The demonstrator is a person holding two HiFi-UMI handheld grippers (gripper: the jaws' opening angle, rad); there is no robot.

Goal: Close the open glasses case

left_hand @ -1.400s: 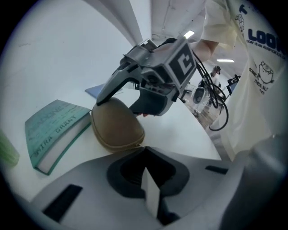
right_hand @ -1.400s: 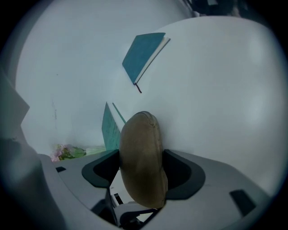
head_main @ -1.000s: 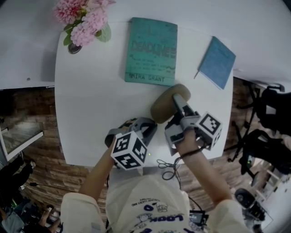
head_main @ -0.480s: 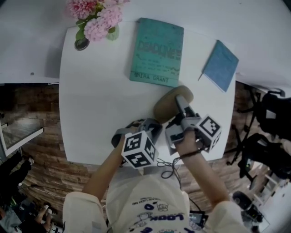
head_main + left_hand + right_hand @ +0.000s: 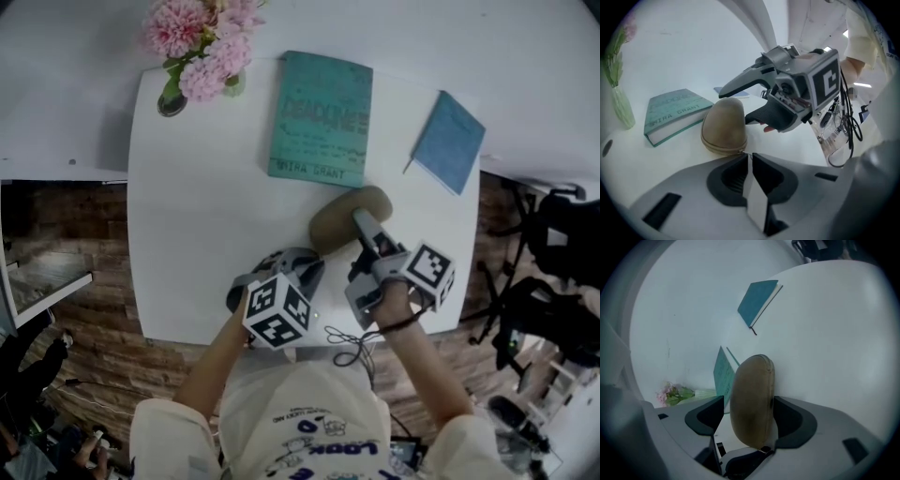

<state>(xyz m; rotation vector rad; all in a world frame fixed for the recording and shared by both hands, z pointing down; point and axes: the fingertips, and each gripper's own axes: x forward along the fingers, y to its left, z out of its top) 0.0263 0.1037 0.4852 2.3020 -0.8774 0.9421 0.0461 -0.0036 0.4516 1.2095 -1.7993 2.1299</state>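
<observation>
Tan case stays pinched between my right tongs on the counter, lid apparently down, while my left tongs, pressed together, have barely shifted just short of its near end, so closing looks about finished to me.

The right gripper has rolled slightly while clamping the glasses case.

I see a white rounded table carrying a teal rectangular book, a thin blue notebook (set apart) and pink flowers in a glass vase.
</observation>
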